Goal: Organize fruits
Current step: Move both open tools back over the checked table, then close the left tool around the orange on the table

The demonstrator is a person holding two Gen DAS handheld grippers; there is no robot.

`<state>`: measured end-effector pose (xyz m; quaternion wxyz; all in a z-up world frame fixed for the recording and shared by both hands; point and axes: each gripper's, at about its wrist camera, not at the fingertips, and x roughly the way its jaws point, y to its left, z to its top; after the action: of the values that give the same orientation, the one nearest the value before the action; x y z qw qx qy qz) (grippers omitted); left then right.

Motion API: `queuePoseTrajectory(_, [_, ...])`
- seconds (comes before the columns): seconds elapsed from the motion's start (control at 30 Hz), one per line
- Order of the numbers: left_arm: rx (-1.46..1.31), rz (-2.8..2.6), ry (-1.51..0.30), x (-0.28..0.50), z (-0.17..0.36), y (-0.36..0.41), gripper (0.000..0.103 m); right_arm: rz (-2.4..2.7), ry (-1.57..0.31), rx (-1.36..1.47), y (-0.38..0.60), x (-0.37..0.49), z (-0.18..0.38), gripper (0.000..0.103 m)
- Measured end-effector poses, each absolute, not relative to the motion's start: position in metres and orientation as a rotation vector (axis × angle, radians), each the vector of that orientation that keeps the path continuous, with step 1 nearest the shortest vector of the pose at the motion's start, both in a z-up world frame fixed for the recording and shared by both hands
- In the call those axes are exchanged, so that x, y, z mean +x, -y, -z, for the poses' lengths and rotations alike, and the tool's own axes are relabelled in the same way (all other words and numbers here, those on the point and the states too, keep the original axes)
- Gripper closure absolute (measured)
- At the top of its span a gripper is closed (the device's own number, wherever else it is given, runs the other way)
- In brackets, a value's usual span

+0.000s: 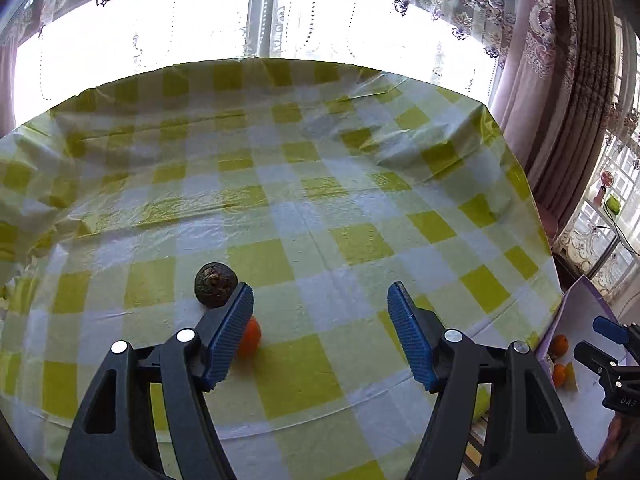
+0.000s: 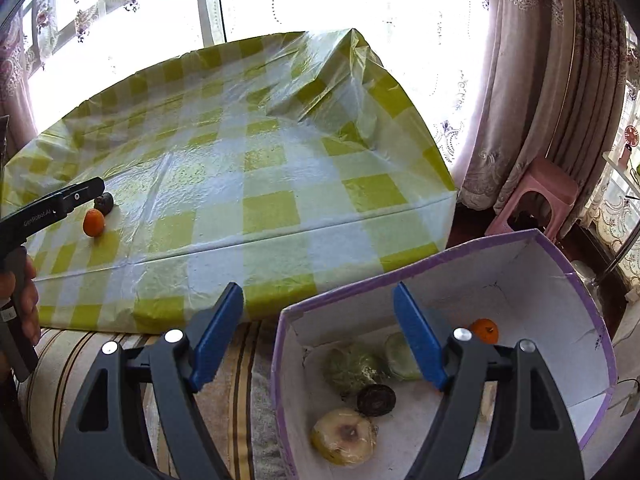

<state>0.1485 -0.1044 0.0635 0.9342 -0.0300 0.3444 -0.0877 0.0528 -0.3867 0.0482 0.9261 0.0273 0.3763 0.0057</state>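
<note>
On the green-checked tablecloth (image 1: pixel 320 200) lie a dark round fruit (image 1: pixel 216 285) and an orange (image 1: pixel 251 338). My left gripper (image 1: pixel 320 312) hovers over them, open and empty. Its left finger (image 1: pixel 236 320) covers part of the orange. Both fruits also show in the right wrist view, the orange (image 2: pixel 93 222) in front of the dark fruit (image 2: pixel 105 203). My right gripper (image 2: pixel 318 300) is open and empty over the near corner of a purple-rimmed white box (image 2: pixel 440 256). The box holds an orange (image 2: pixel 485 330), a green fruit (image 2: pixel 354 366), a dark fruit (image 2: pixel 376 400) and a wrapped yellow fruit (image 2: pixel 344 436).
The box stands below the table's right edge, beside a striped cushion (image 2: pixel 100 360). A pink stool (image 2: pixel 536 196) and heavy curtains (image 2: pixel 560 80) stand to the right. A hand (image 2: pixel 24 300) holds the left gripper's handle. Windows run behind the table.
</note>
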Motion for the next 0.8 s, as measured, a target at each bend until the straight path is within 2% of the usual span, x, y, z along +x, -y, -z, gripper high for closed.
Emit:
queuePoseTrajectory(0.2, [-0.151,0.133,-0.754,0.159,-0.047,0.061,0.043,-0.053,-0.763,0.053,0.362,0.069,-0.051,0.025])
queuePoseTrajectory(0.47, [-0.169,0.130,-0.822,0.166,-0.025,0.055,0.054,-0.104,-0.764,0.050,0.336,0.090,-0.051,0.025])
queuePoseTrajectory(0.63, [-0.175,0.136,-0.850,0.170,-0.016,0.055,0.067,-0.132,-0.761,0.048,0.319,0.105,-0.053,0.024])
queuePoseTrajectory(0.8, [-0.180,0.135,-0.842,0.169,-0.015,0.053,0.068,-0.165,-0.749,0.031,0.294,0.120,-0.057,0.023])
